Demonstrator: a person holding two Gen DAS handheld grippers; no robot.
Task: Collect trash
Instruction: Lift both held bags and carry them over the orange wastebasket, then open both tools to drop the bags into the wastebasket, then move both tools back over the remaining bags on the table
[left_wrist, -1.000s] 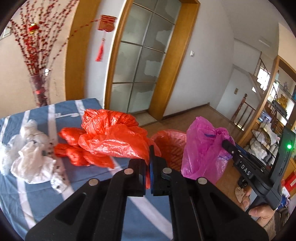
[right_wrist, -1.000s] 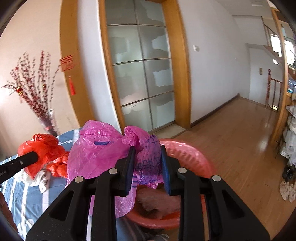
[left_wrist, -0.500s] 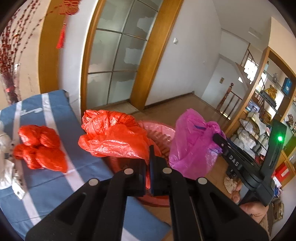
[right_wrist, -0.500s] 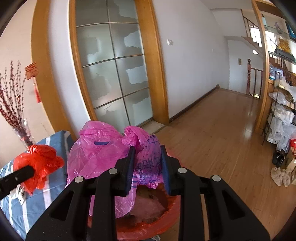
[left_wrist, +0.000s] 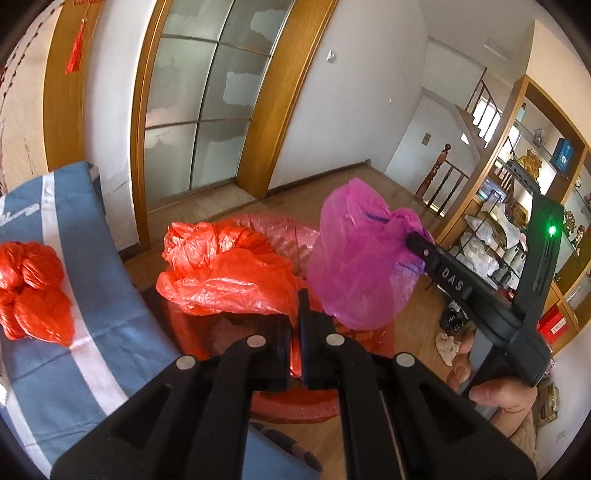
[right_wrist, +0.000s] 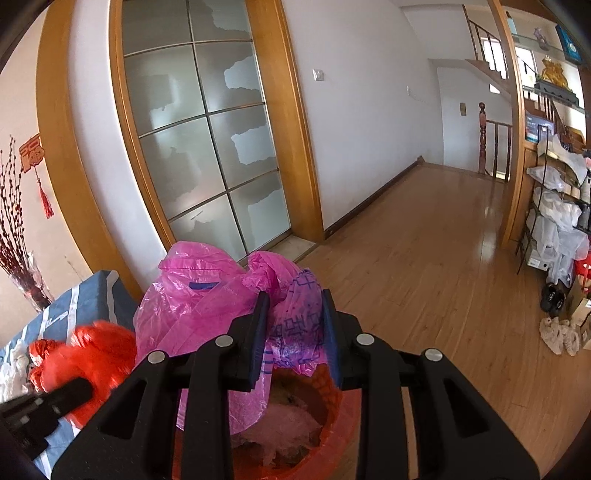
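Note:
A crumpled red plastic bag (left_wrist: 229, 273) hangs from my left gripper (left_wrist: 301, 295), whose jaws are shut on a fold of it. It hovers over a red mesh basket (left_wrist: 295, 410) that stands on the floor by the table edge. My right gripper (right_wrist: 295, 299) has a pink plastic bag (right_wrist: 199, 295) between its pads. Its jaws are opening, and the plastic still fills the gap and touches both pads. The pink bag (left_wrist: 354, 254) hangs above the basket (right_wrist: 343, 406), which holds pinkish trash. The left gripper's fingers (right_wrist: 55, 398) show low on the left in the right wrist view.
Another knotted red bag (left_wrist: 33, 291) lies on the table's blue striped cloth (left_wrist: 92, 258). A frosted glass door (right_wrist: 207, 147) stands behind. Wooden floor (right_wrist: 424, 258) stretches right to a shelf with white bags (right_wrist: 557, 221). A hand (left_wrist: 498, 398) grips the right gripper's handle.
Both grippers have carried their bags rightward off the table and lower, over the basket. The white bags have left the left wrist view. The right jaws stand slightly wider.

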